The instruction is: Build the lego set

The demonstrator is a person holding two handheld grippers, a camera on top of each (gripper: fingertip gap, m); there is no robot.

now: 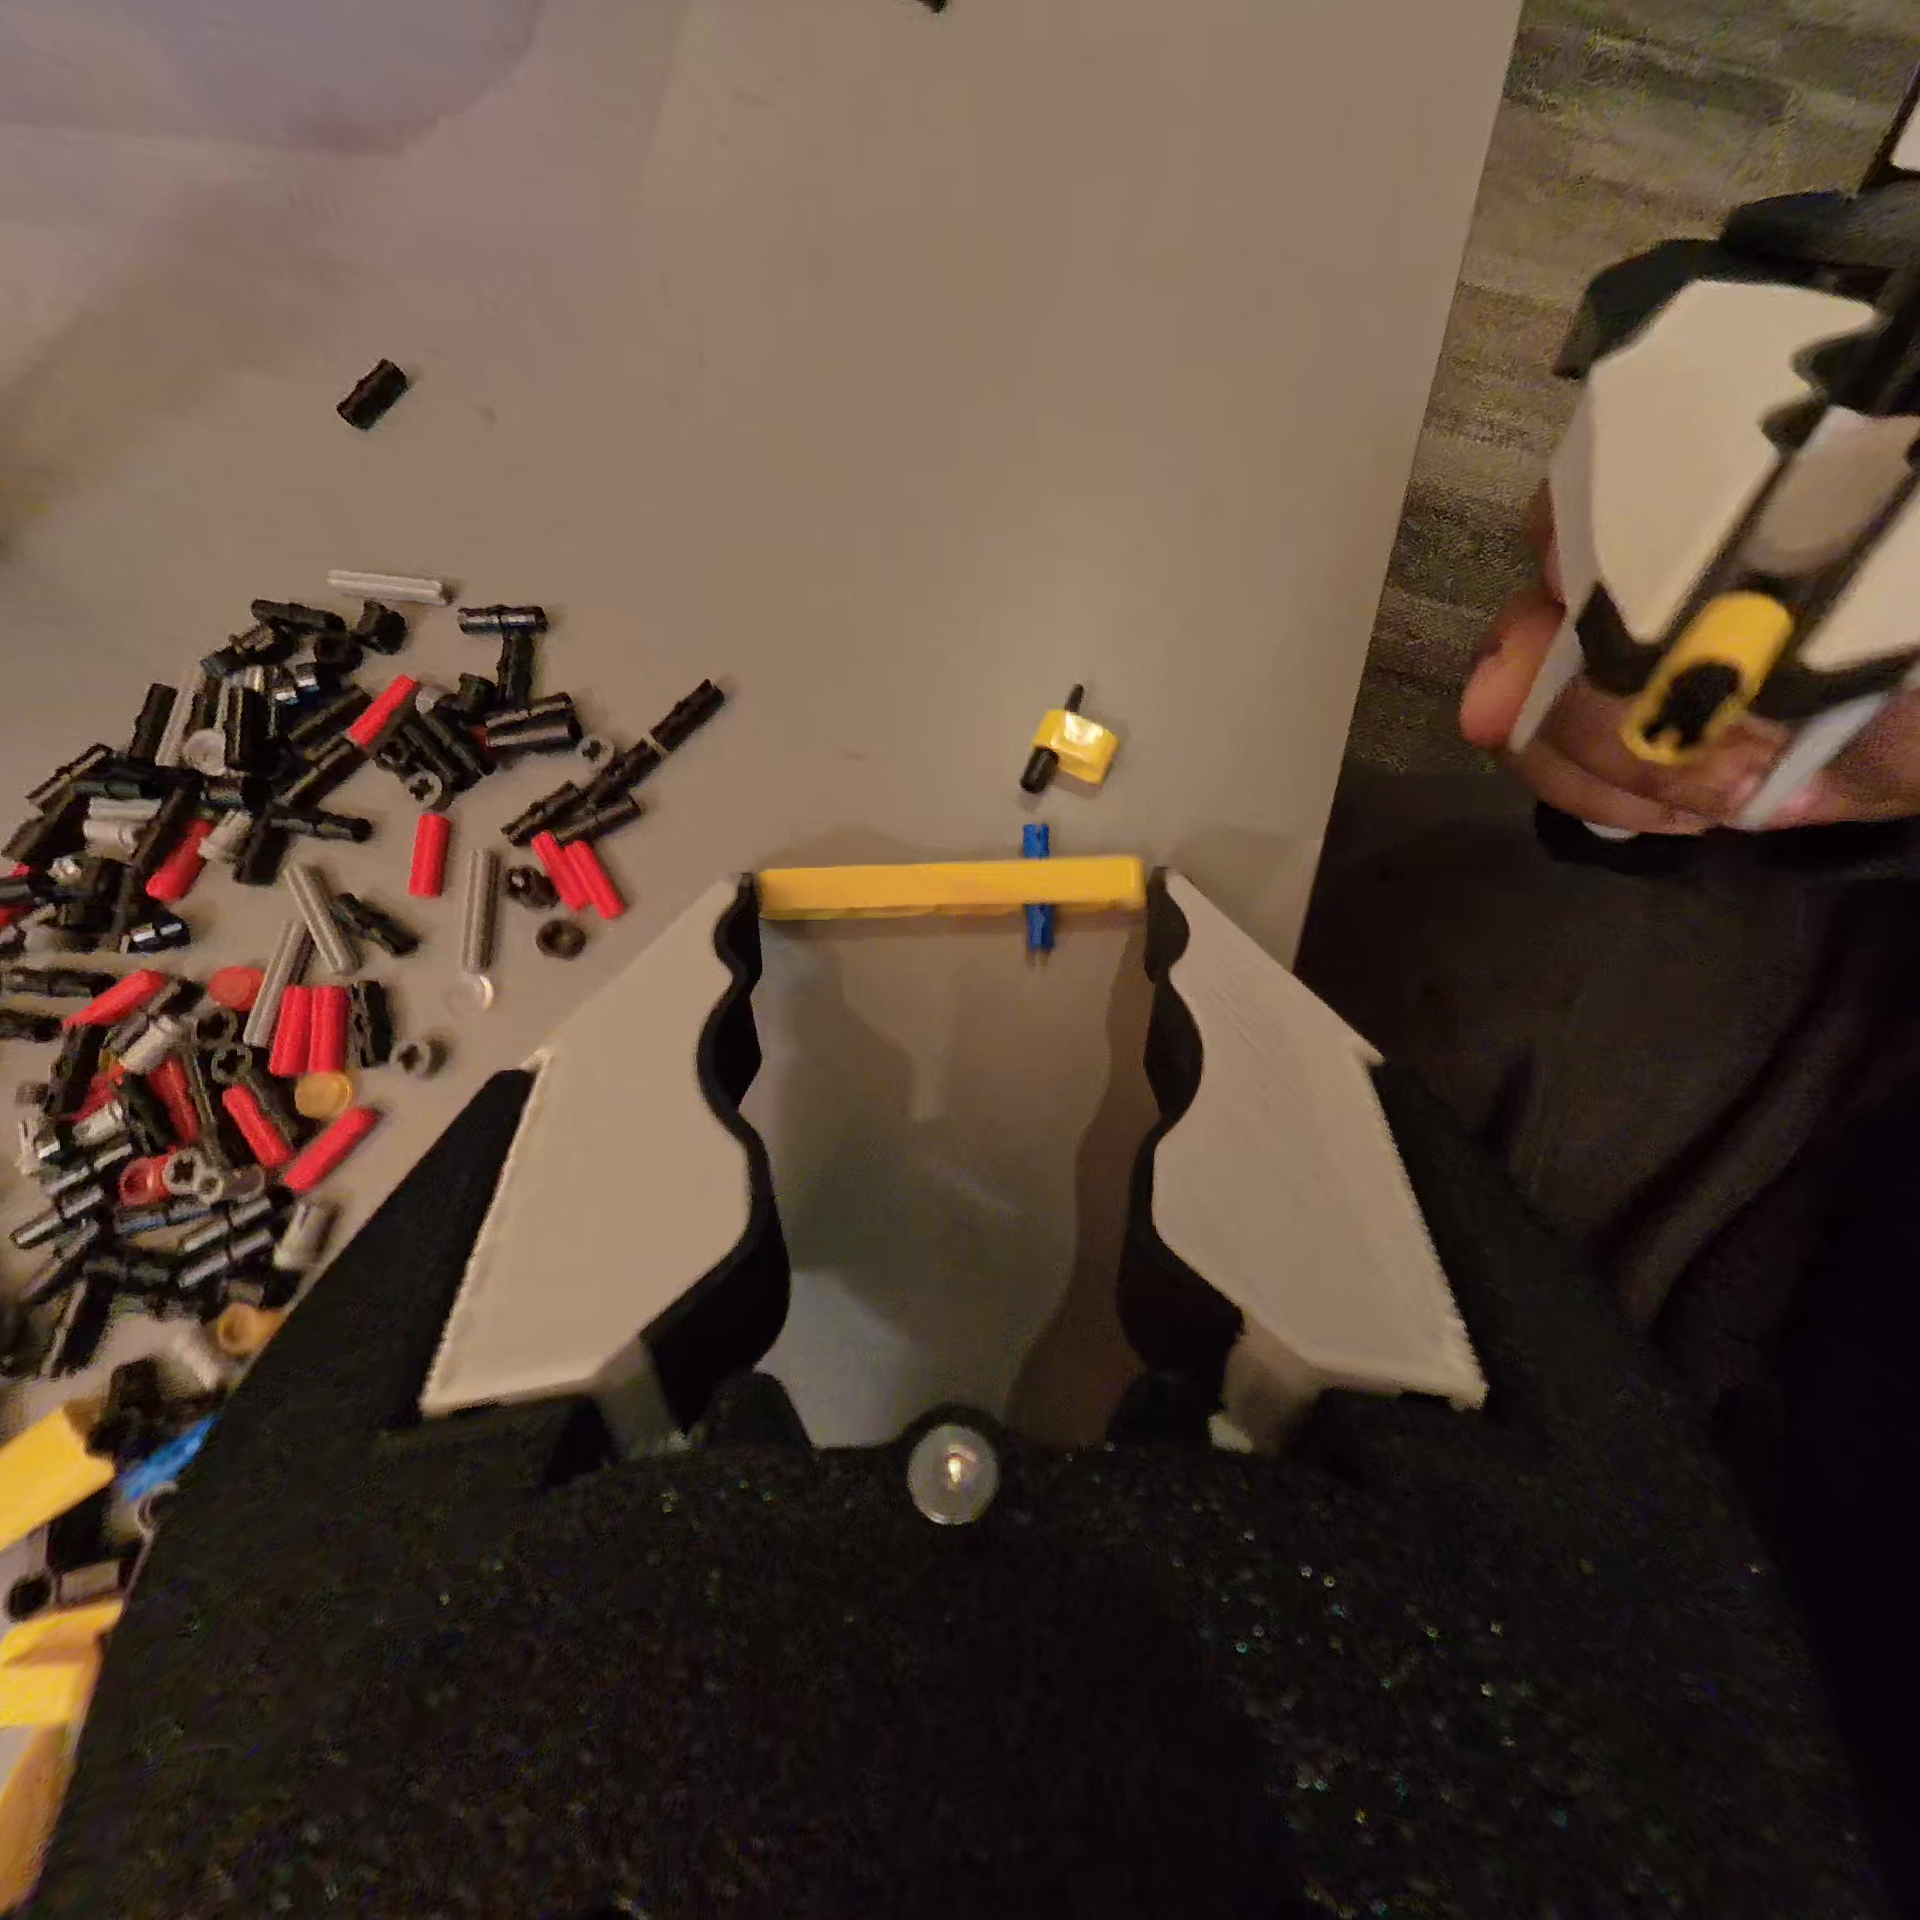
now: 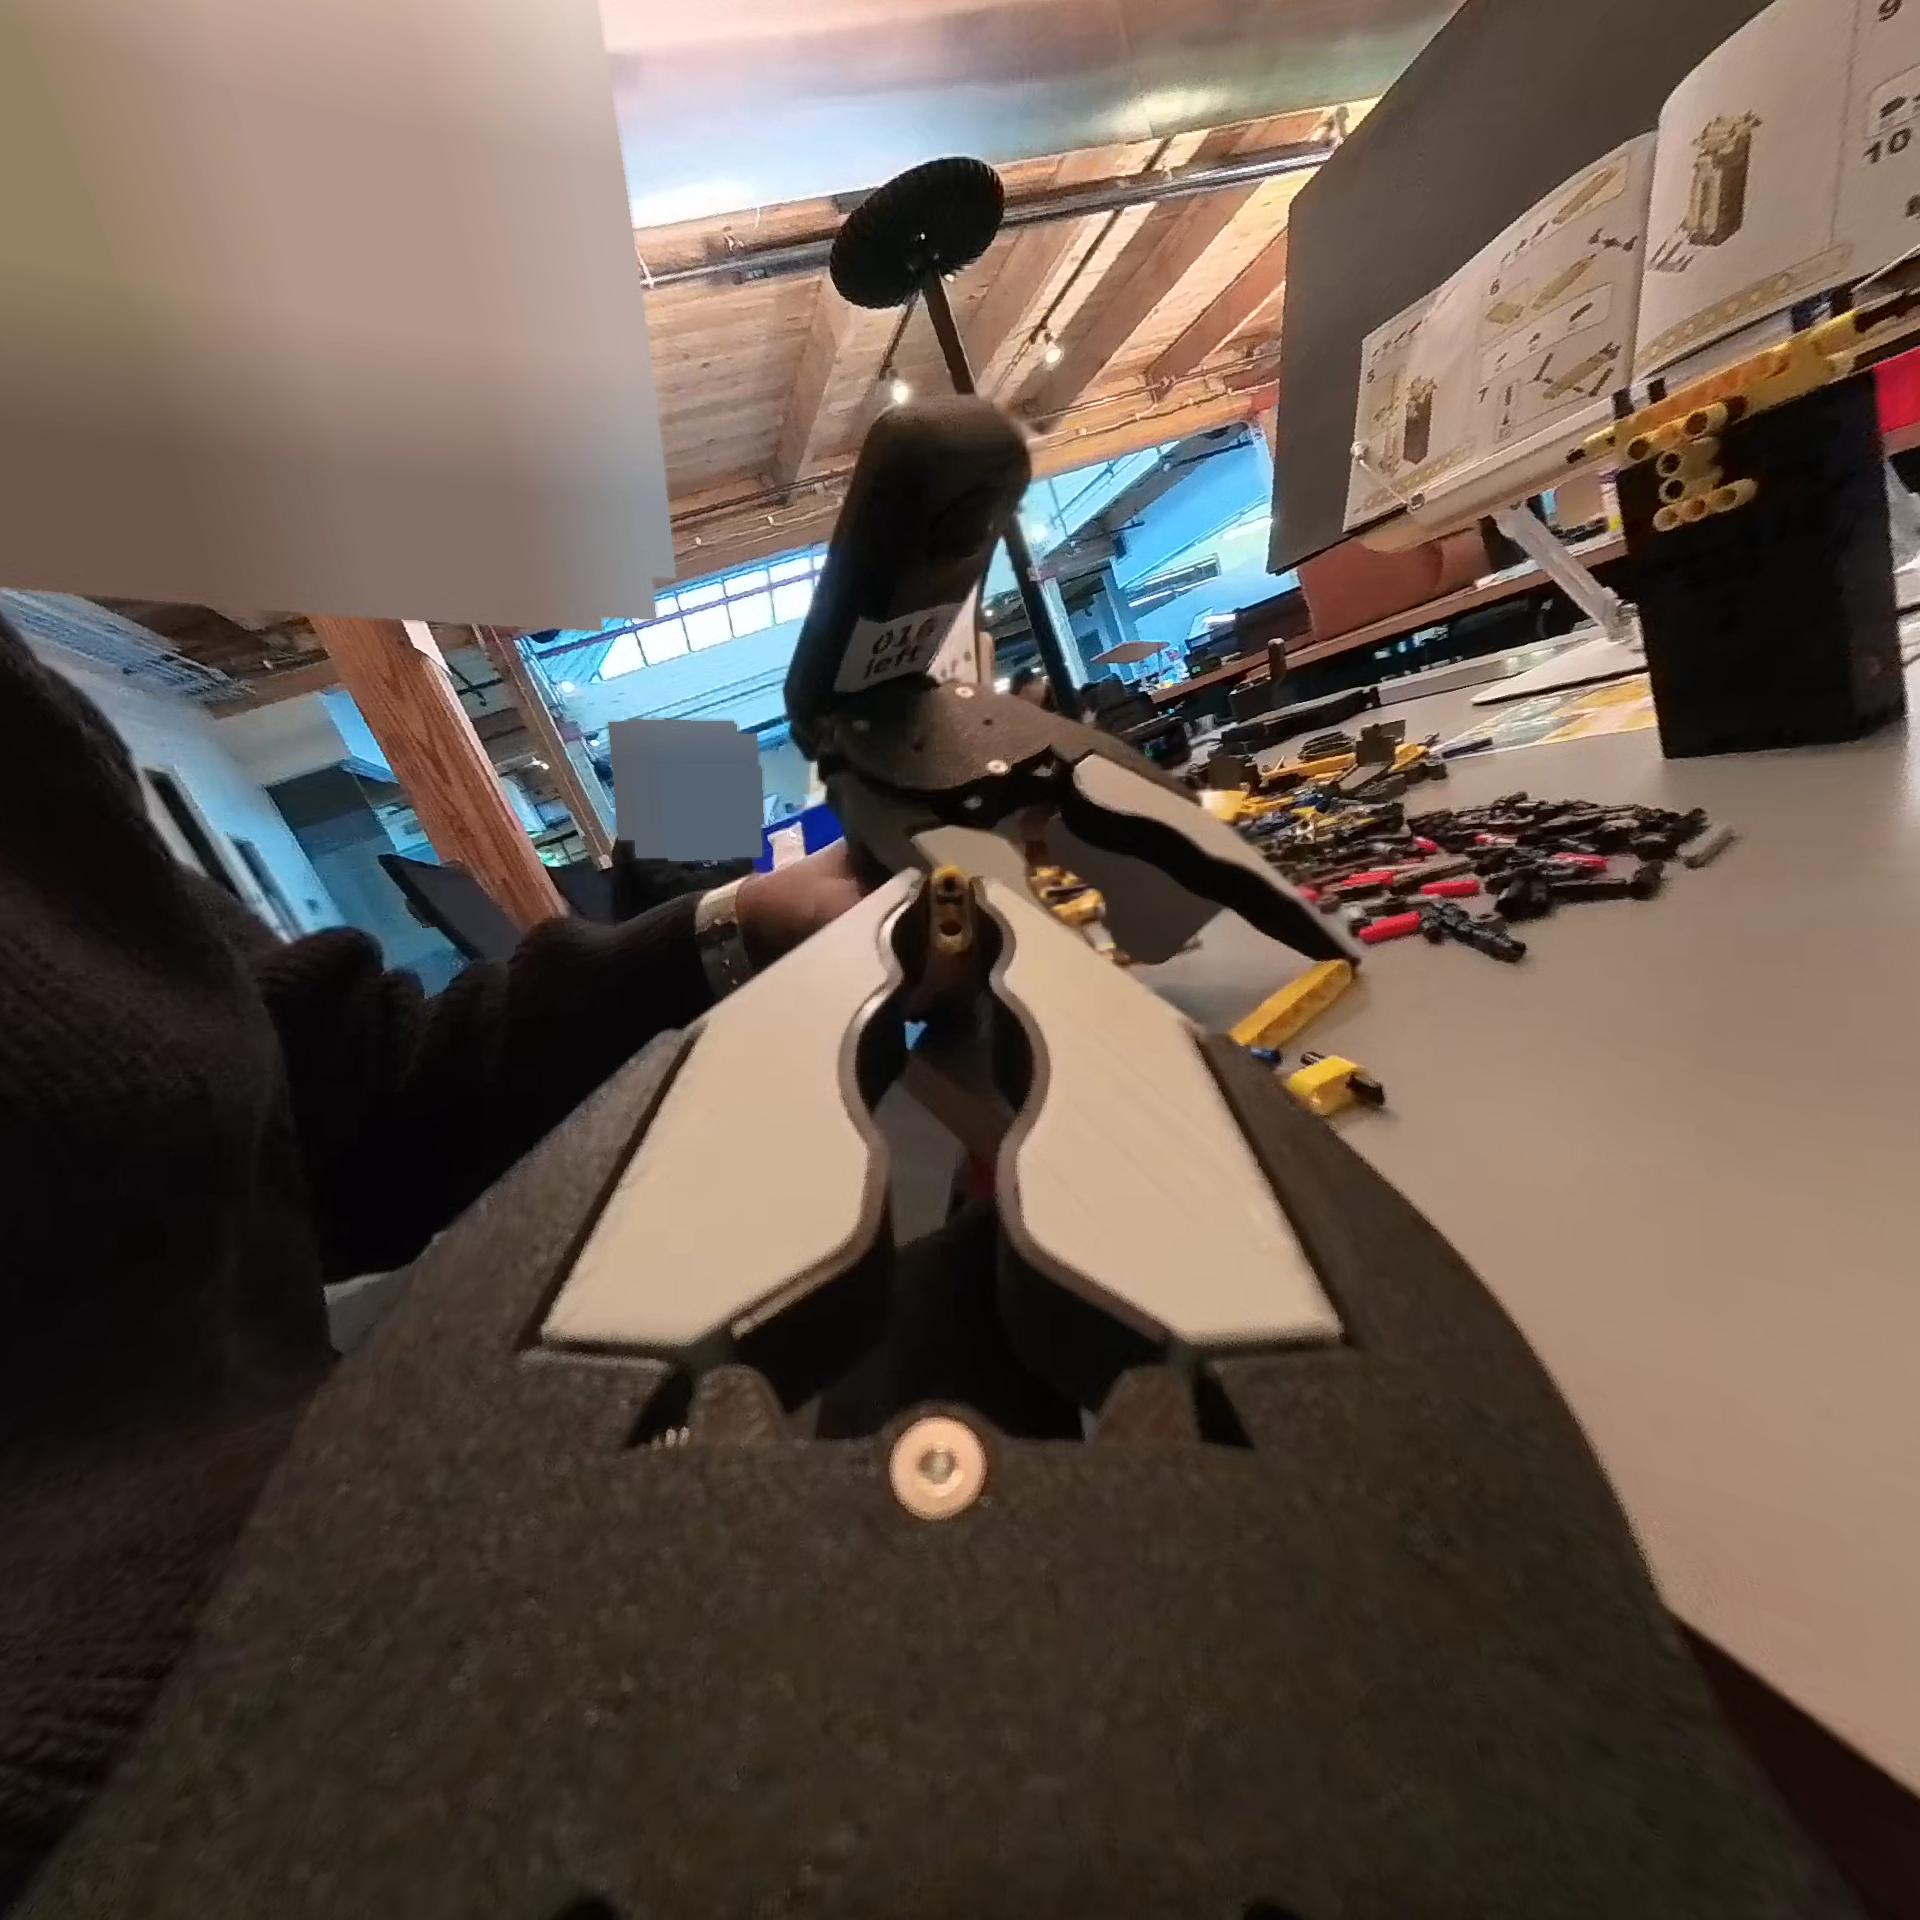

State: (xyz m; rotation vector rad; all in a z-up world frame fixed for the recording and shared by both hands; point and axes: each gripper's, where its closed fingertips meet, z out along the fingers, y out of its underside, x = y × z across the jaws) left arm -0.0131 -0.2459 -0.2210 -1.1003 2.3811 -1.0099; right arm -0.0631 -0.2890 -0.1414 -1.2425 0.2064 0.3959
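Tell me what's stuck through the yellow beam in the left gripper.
A blue pin crosses the yellow beam near its right end, poking out both sides. Its middle, inside the beam, is hidden.

2 claws point(image 1: 951, 894) point(image 2: 951, 904). 1 long yellow beam point(image 1: 935, 885), 1 blue pin point(image 1: 1037, 883), 1 small yellow connector point(image 1: 1081, 744) on the desk point(image 1: 935, 416), 1 lone black pin point(image 1: 372, 393), 1 open instruction booklet point(image 2: 1621, 312). The heap of pins point(image 1: 260, 935) is too many to count.

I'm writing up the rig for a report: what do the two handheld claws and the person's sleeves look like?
Both match: the left claw and right claw each have two pale grey, flat-faced fingers with wavy black inner pads, on a speckled black textured body with a silver screw at the centre. The left one bears a white label and a black rod with a disc. The person wears a dark knit sleeve.
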